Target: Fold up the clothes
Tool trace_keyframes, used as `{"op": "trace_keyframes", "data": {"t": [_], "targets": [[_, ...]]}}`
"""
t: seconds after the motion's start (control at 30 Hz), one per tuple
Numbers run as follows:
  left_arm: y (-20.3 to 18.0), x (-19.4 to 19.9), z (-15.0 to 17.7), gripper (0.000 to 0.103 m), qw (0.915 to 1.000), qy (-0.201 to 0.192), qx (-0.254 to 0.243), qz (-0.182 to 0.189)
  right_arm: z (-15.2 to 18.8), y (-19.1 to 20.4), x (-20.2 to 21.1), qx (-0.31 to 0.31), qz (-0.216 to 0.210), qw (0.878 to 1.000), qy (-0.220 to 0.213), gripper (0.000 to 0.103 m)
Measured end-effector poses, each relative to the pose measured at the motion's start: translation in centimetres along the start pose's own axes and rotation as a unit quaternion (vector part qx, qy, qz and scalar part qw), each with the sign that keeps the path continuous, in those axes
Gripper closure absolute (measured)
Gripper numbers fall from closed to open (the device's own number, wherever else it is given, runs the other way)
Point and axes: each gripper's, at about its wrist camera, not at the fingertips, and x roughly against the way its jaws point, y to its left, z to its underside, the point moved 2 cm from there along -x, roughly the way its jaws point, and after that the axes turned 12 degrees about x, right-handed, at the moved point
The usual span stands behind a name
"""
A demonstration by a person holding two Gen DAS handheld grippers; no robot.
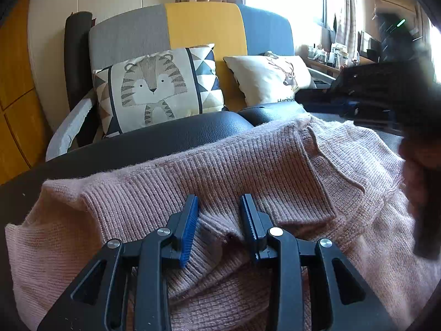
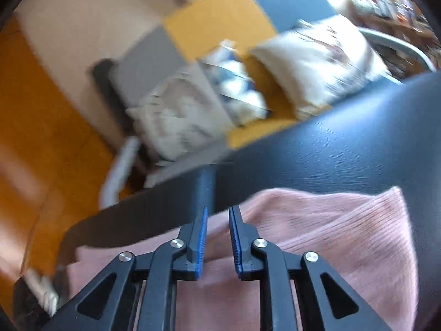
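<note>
A pink ribbed knit sweater (image 1: 209, 171) lies spread on a dark leather surface (image 1: 154, 140), with one sleeve (image 1: 308, 182) folded across its body. My left gripper (image 1: 219, 201) is open just above the knit, a raised fold of fabric between its blue pads without being clamped. At the right edge of the left wrist view the other gripper's dark body (image 1: 391, 93) is held by a hand (image 1: 419, 182), blurred. In the blurred, tilted right wrist view my right gripper (image 2: 218, 212) is open above the sweater (image 2: 317, 234), holding nothing.
Behind the leather surface stands a grey, yellow and blue sofa (image 1: 204, 24) with a tiger cushion (image 1: 154, 88) and a deer cushion (image 1: 273, 77). An orange wooden wall (image 1: 13, 82) is on the left. A cluttered shelf (image 1: 333, 55) sits by the bright window at the right.
</note>
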Motion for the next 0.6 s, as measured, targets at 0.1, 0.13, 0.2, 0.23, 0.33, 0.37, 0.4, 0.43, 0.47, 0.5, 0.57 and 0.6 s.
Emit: {"op": "trace_keyframes", "data": {"t": [0.1, 0.13, 0.2, 0.23, 0.33, 0.37, 0.4, 0.43, 0.47, 0.5, 0.57, 0.6], "targets": [[0.0, 0.0, 0.0, 0.068, 1.0000, 0.002, 0.002, 0.003, 1.4, 5.2, 1.0, 0.042, -0.058, 0.997, -0.006, 0.086], [0.1, 0.1, 0.0, 0.068, 1.0000, 0.002, 0.003, 0.004, 2.1, 6.2, 0.8, 0.047, -0.071, 0.996, 0.000, 0.086], [0.1, 0.1, -0.1, 0.068, 1.0000, 0.002, 0.004, 0.005, 3.3, 7.2, -0.1, 0.045, -0.077, 0.996, 0.016, 0.086], [0.2, 0.1, -0.1, 0.068, 1.0000, 0.002, 0.005, 0.006, 3.9, 7.2, -0.7, 0.040, -0.071, 0.996, 0.026, 0.086], [0.4, 0.3, -0.3, 0.068, 0.9998, 0.008, 0.011, 0.013, 5.7, 5.8, -2.0, 0.024, -0.052, 0.998, 0.040, 0.094], [0.5, 0.3, -0.4, 0.068, 0.9998, 0.010, 0.014, 0.015, 5.8, 5.4, -2.0, 0.019, -0.048, 0.998, 0.032, 0.098], [0.6, 0.4, -0.5, 0.068, 0.9997, 0.012, 0.016, 0.017, 6.0, 5.0, -2.0, 0.014, -0.045, 0.999, 0.026, 0.103], [0.6, 0.4, -0.5, 0.068, 0.9996, 0.014, 0.018, 0.019, 6.0, 4.7, -2.0, 0.009, -0.041, 0.999, 0.024, 0.103], [0.7, 0.5, -0.6, 0.068, 0.9995, 0.015, 0.020, 0.021, 6.0, 4.6, -2.1, 0.007, -0.039, 0.999, 0.021, 0.103], [0.8, 0.5, -0.7, 0.068, 0.9993, 0.017, 0.022, 0.023, 6.0, 4.7, -2.0, 0.010, -0.035, 0.999, 0.019, 0.103], [1.0, 0.7, -0.9, 0.068, 0.9990, 0.021, 0.028, 0.028, 5.9, 4.9, -2.0, 0.014, -0.030, 0.999, 0.015, 0.103], [1.8, 0.9, -1.1, 0.068, 0.9976, 0.024, 0.051, 0.041, 5.9, 4.9, -2.1, 0.014, -0.030, 0.999, 0.013, 0.103]]}}
